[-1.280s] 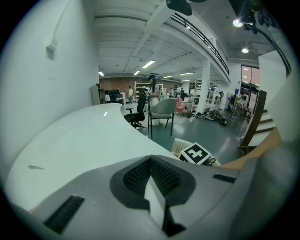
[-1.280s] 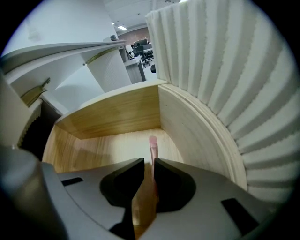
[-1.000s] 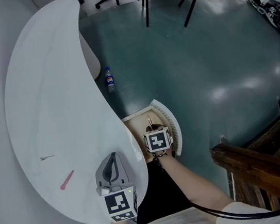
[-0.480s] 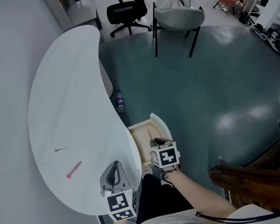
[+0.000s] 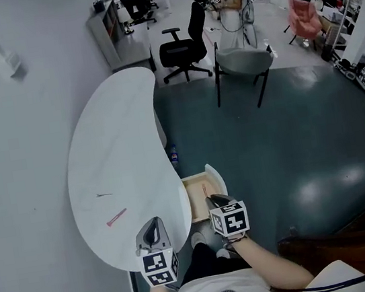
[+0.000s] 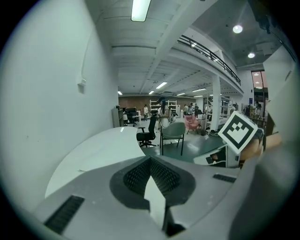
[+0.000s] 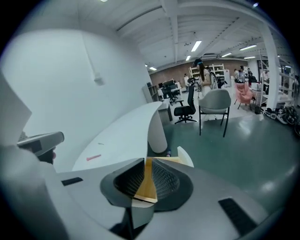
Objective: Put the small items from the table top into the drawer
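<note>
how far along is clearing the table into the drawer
Done: the drawer is open with one thin item inside. In hand: nothing, left gripper and right gripper are both empty. Left: the pink item and a small dark item on the table.

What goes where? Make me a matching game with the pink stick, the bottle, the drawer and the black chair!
Things:
1. pink stick
2. bottle
3. drawer
4. black chair

Places:
A. lying on the floor close to the table
B. lying on the white table top
C. standing past the table's far end, near a grey chair
D. pulled open at the table's near edge

Pairs: 1-B, 2-A, 3-D, 4-C
</note>
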Demonstrator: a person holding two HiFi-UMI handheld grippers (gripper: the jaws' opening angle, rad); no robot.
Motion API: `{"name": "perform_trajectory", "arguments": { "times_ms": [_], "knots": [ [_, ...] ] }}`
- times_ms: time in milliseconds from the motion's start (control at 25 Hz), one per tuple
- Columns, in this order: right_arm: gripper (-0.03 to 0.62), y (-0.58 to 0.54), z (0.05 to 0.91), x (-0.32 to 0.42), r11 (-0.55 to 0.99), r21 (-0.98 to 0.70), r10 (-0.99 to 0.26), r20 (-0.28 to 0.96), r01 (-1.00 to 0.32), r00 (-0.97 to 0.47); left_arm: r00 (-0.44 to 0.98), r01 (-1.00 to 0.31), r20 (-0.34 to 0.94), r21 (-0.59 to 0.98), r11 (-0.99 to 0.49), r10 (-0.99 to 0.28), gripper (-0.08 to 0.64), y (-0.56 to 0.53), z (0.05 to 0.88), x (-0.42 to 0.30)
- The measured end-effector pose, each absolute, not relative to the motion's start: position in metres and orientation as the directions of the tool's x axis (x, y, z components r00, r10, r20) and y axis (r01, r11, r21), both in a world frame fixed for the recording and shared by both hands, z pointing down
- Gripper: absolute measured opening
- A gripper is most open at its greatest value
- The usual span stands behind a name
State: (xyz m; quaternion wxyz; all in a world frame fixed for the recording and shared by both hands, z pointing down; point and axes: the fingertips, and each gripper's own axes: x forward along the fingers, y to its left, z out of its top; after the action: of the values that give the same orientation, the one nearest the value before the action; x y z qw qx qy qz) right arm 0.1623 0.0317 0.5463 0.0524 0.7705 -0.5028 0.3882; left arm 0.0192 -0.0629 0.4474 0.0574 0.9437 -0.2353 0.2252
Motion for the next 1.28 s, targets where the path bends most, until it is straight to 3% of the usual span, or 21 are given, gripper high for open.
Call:
{"name": "perform_trajectory", "arguments": {
  "times_ms": [480,1280],
  "knots": [
    [0.060,0.002,0.412,0.030,-0.182,-0.278,-0.900,0.433,-0.943,0.047,0.804,-0.518,0.341,0.002,-0.855,-0.486,0.023,-0.068,0.365,-0.077],
    [0.059,-0.089,0.336,-0.161,-0.107,-0.165,-0.947,0.316,-0.980,0.051,0.820,-0.536,0.254,0.026,-0.844,-0.513,0.023,-0.156,0.322,-0.256]
  ]
}}
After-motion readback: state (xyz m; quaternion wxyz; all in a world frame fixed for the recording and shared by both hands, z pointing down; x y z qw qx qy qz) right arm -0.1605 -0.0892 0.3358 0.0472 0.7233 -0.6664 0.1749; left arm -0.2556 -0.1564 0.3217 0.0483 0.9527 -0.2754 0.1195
